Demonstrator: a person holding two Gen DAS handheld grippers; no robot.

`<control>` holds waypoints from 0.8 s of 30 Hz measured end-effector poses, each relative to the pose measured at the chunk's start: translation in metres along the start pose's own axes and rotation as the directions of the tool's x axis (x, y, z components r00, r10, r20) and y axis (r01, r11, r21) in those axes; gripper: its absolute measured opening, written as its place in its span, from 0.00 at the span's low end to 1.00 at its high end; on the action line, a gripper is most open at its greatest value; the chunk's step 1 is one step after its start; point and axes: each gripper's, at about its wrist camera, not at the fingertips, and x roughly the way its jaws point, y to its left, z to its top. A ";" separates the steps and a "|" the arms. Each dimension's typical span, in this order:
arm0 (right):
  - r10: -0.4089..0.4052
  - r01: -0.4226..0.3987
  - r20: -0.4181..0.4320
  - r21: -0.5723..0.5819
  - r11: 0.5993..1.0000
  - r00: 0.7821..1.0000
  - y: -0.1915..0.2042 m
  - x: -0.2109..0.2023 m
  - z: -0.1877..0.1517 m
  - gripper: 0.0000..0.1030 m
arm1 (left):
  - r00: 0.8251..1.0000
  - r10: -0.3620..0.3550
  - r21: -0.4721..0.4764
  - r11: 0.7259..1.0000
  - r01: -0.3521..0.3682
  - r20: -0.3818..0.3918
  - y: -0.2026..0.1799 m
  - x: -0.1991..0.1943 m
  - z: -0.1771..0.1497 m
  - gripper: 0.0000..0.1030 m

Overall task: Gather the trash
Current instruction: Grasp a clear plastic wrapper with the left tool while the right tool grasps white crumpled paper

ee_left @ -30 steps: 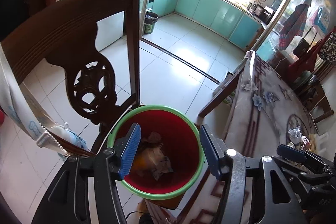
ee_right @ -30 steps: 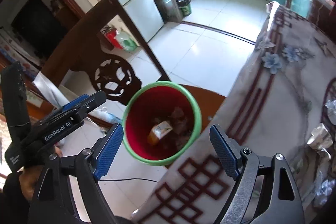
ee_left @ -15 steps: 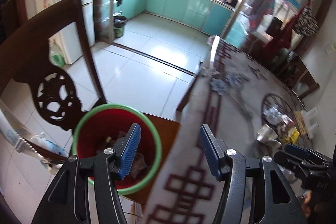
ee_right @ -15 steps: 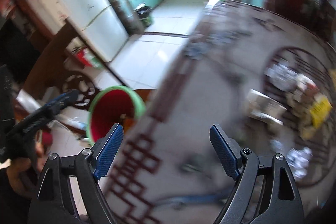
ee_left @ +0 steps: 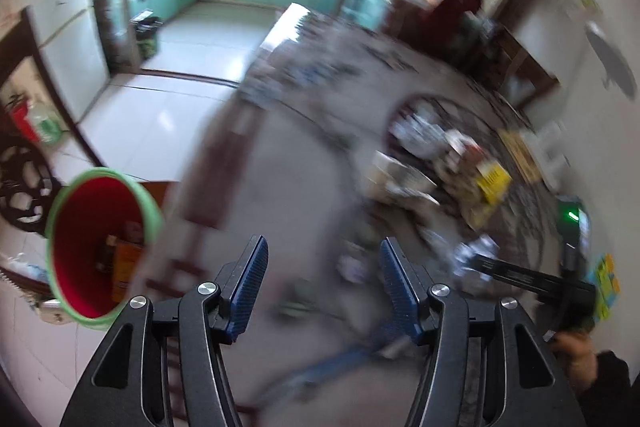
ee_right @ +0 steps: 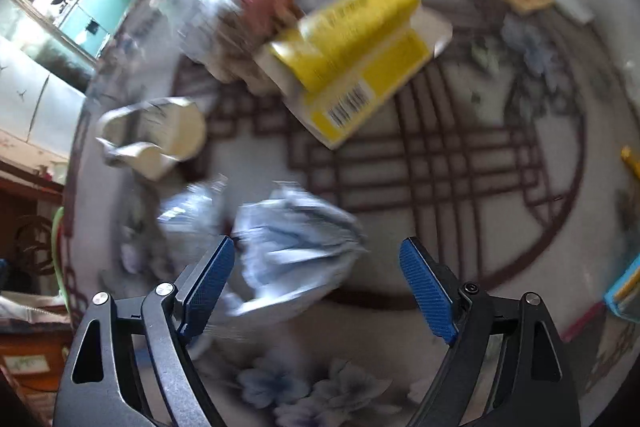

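Honestly, the smart move was dropping the right gripper (ee_right: 320,283) straight over the crumpled blue-white wrapper (ee_right: 296,247), jaws closing but pinching nothing yet. It sat mid-table, near the yellow box (ee_right: 352,67), looking soft and squashy. The left gripper (ee_left: 320,283) hung half open, empty, with the red bin (ee_left: 96,243) off the table's edge.

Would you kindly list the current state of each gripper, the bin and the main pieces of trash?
Left gripper: open, nothing between its pads.
Right gripper: jaws closing, crumpled paper between them, not yet pinched.
Red bin: open-topped, partly filled with trash.
Crumpled paper: lying on the table.
Yellow box: lying flat, barcode up.
Paper cup: crushed, on its side.
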 end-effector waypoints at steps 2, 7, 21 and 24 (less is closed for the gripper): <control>0.072 -0.073 -0.018 -0.026 0.997 0.997 -0.003 0.008 -0.003 0.66 | 0.999 -0.007 0.041 0.999 0.009 -0.040 -0.029 0.015 -0.008 0.56; 0.133 -0.131 0.006 -0.106 0.986 0.991 -0.008 -0.006 0.000 0.51 | 0.989 -0.051 0.100 0.993 0.066 -0.142 -0.085 0.055 -0.028 0.56; 0.123 -0.106 0.137 -0.123 0.987 0.983 -0.050 -0.064 -0.004 0.52 | 0.983 0.010 0.167 0.986 0.021 -0.181 -0.135 0.132 -0.029 0.56; 0.120 -0.100 0.143 -0.139 0.985 0.983 -0.043 -0.065 -0.007 0.52 | 0.984 0.037 0.213 0.977 0.002 -0.174 -0.139 0.144 -0.032 0.43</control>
